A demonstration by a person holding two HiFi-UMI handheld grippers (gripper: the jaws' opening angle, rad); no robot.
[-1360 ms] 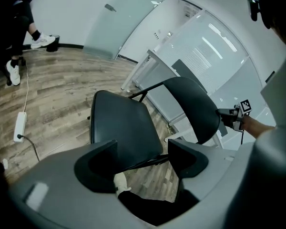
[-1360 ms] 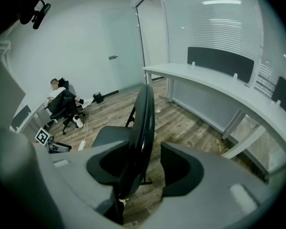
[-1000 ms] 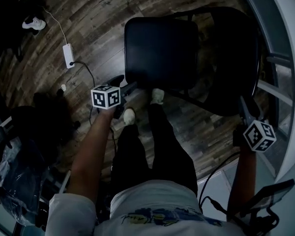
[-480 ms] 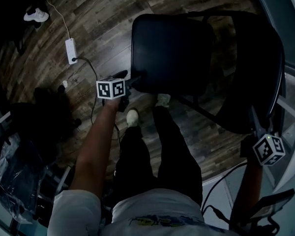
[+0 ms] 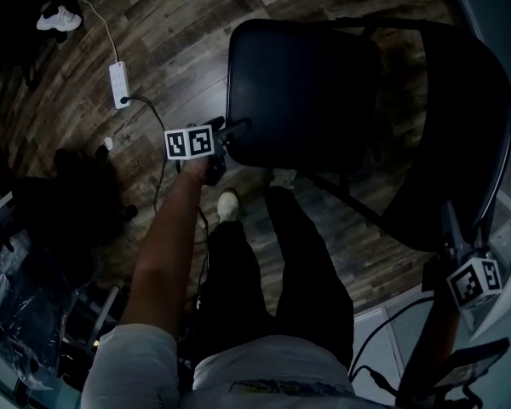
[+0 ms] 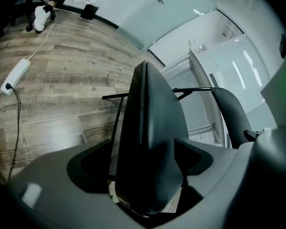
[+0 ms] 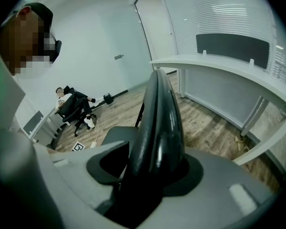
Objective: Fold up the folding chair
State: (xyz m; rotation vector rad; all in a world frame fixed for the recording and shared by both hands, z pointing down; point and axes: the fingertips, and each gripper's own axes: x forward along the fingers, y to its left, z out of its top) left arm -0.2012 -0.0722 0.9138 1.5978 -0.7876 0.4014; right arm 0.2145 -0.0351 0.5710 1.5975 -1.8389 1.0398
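The black folding chair stands unfolded on the wood floor, with its seat (image 5: 302, 92) in the middle and its backrest (image 5: 464, 126) at the right. My left gripper (image 5: 232, 131) is at the seat's near left edge. In the left gripper view the seat edge (image 6: 152, 123) stands upright between the jaws, which have just been opening, and a dark gap shows on the left side. My right gripper (image 5: 450, 228) is shut on the backrest's near edge. In the right gripper view the backrest (image 7: 159, 123) fills the space between the jaws.
A white power strip (image 5: 118, 85) with a cable lies on the floor at the left, and a white shoe (image 5: 53, 18) lies beyond it. My own feet (image 5: 228, 204) stand just below the seat. A curved white counter (image 7: 219, 66) runs behind the chair. A person sits on an office chair (image 7: 74, 106) far off.
My left gripper has shifted up the picture along the seat's left edge and its marker cube has rolled. The right gripper stays on the backrest and has slid lower in the picture.
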